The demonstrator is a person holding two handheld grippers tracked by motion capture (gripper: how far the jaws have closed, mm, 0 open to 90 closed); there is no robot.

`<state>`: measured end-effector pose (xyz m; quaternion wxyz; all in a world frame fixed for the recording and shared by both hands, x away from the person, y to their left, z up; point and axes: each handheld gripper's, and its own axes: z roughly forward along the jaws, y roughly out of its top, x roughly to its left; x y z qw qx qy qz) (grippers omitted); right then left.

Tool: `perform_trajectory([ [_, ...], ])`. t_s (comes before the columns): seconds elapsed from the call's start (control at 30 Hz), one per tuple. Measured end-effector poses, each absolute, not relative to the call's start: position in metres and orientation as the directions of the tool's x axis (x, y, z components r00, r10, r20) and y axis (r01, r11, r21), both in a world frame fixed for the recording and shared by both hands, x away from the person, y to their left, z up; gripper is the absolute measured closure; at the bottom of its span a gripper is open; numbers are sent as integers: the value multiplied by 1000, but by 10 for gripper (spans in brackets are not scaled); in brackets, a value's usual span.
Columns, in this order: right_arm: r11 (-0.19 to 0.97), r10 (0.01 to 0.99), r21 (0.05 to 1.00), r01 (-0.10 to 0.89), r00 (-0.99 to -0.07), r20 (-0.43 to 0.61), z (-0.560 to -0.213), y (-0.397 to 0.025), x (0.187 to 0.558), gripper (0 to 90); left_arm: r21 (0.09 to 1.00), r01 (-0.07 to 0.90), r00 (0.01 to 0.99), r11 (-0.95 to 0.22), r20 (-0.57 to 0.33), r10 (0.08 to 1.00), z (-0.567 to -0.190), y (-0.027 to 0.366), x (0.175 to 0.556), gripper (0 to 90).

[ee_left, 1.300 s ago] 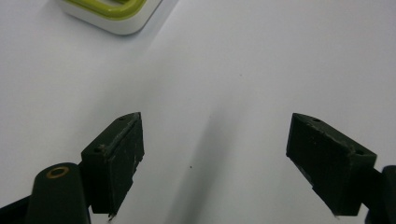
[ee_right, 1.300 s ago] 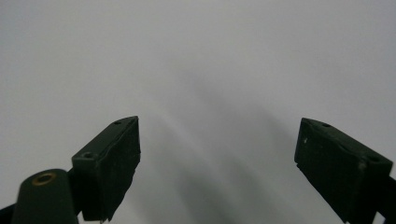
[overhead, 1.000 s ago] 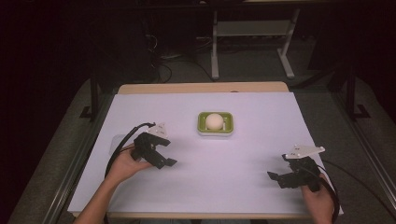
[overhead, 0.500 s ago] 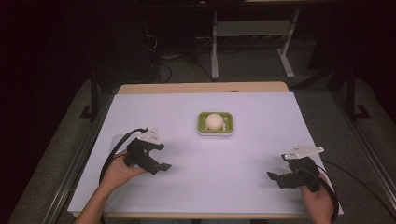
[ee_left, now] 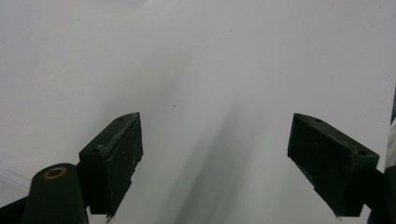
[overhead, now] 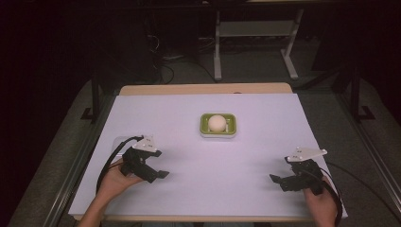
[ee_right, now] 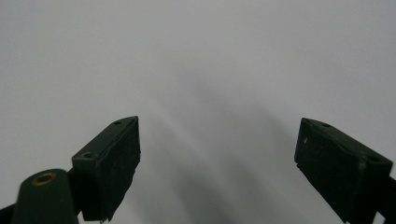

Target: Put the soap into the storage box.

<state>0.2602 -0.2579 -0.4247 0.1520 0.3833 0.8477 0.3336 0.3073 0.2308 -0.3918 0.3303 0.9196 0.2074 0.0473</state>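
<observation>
At the near left of the white-covered table (overhead: 198, 194), the left gripper (overhead: 158, 173) rests low over the sheet in a person's hand, its jaws spread wide with bare surface between them. At the table's centre, well apart from both tools, a pale round ball (overhead: 217, 122) sits in a green tray (overhead: 204, 126). At the near right, the right gripper (overhead: 276, 180) likewise hangs with jaws parted, grasping nothing.

The egg (overhead: 217, 122) lies in the dish (overhead: 204, 127), ahead and right of the left gripper (overhead: 158, 175), ahead and left of the right gripper (overhead: 276, 180)
</observation>
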Motion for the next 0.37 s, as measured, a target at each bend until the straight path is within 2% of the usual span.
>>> perform_trajectory([
  [0.37, 494, 738, 687, 533, -675, -7, -425, -257, 259, 136, 626, 371, 901, -686, -64, 428, -406, 236, 293, 178],
])
